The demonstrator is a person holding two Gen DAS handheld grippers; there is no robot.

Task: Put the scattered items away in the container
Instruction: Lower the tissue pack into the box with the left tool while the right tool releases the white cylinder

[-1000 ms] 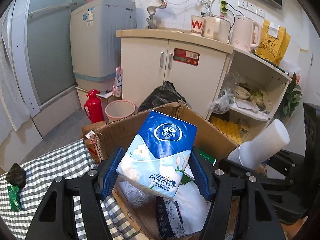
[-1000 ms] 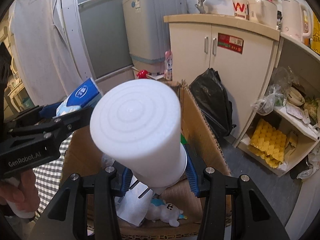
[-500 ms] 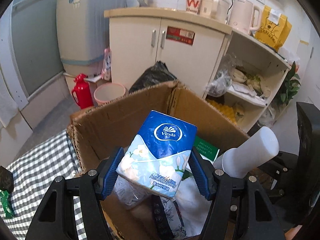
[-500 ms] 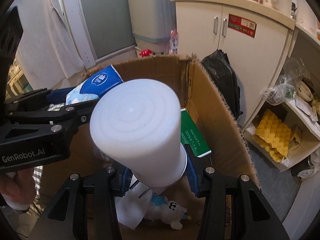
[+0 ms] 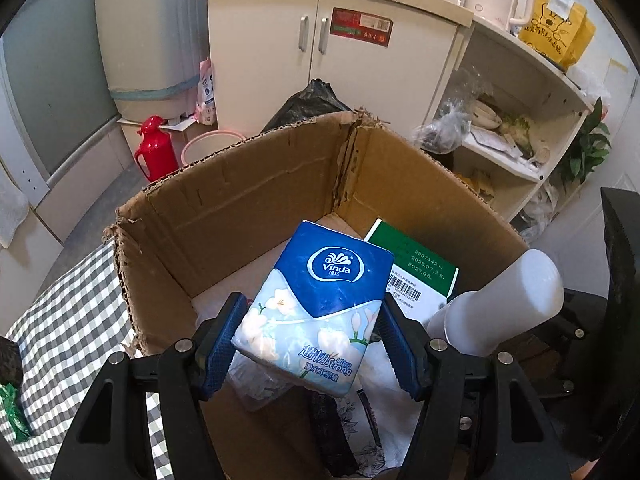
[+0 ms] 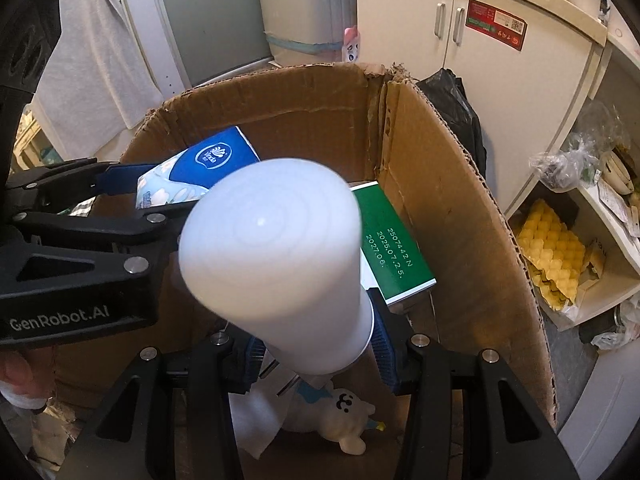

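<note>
My left gripper (image 5: 310, 344) is shut on a blue and white Vinda tissue pack (image 5: 320, 304), held inside the open top of a brown cardboard box (image 5: 248, 196). To its right, my right gripper (image 6: 316, 346) is shut on a stack of white paper cups (image 6: 276, 256), also over the box. In the right wrist view the tissue pack (image 6: 196, 170) and the left gripper's black body show at the left. Inside the box lie a green carton (image 6: 394, 248), a small white plush toy (image 6: 344, 420) and white printed cloth (image 5: 376, 412).
The box (image 6: 460, 200) stands against a checked tablecloth (image 5: 68, 332) with a green wrapper (image 5: 14, 416) on it. Behind are a black rubbish bag (image 5: 308, 100), a red flask (image 5: 154, 152), a pink bin (image 5: 208, 144), a cream cabinet (image 5: 320, 60) and open shelves (image 5: 520, 136).
Both grippers have sunk and tipped downward toward the box with their loads still gripped. The box interior now fills much more of each view.
</note>
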